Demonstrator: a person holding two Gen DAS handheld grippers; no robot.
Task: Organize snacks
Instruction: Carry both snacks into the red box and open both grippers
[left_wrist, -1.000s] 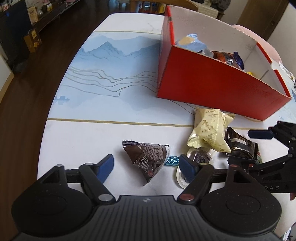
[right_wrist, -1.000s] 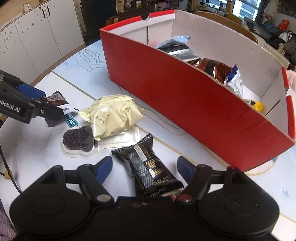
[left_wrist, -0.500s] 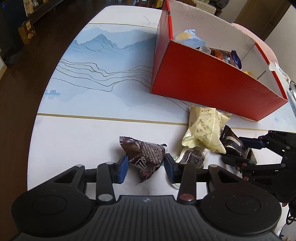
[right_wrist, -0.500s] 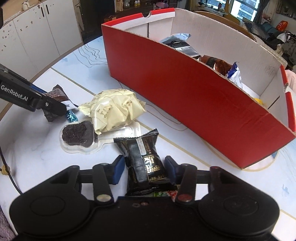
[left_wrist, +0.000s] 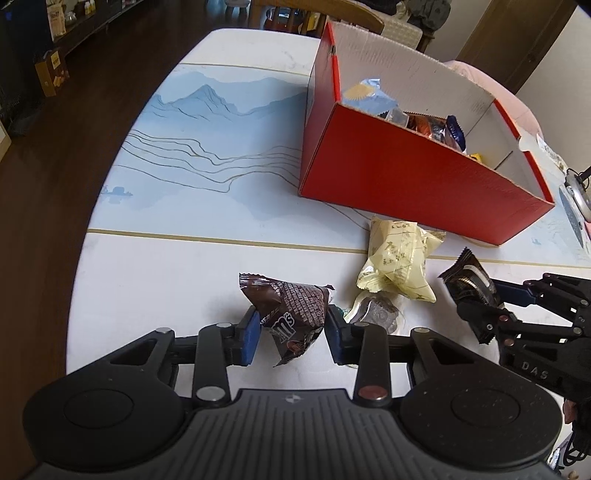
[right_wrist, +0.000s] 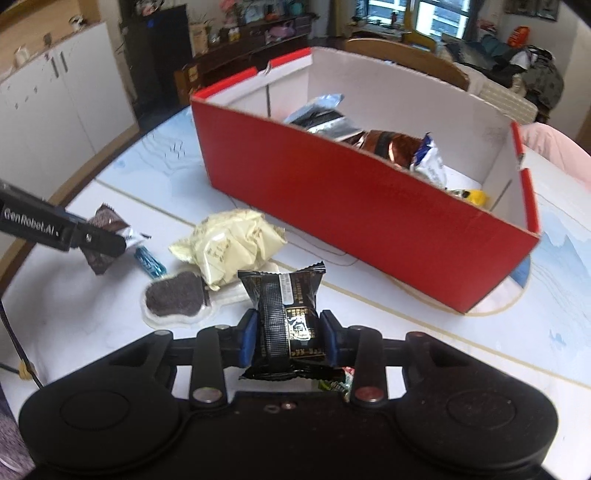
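Brown M&M's packet between the closing left gripper's pads

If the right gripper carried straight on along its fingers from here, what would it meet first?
Probably the near red wall of the snack box. The right gripper, shut on the black snack packet, points over bare table towards it. Depth is unclear, so it might meet the tabletop first.

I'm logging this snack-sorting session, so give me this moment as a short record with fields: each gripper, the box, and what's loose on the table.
left gripper: jaws closing, pads pressing on the brown M&M's bag
right gripper: shut on the black snack packet
red box: open-topped, already holds several packets
loose on table: yellow wrapped pastry, clear-wrapped dark cookie, small blue wrapper
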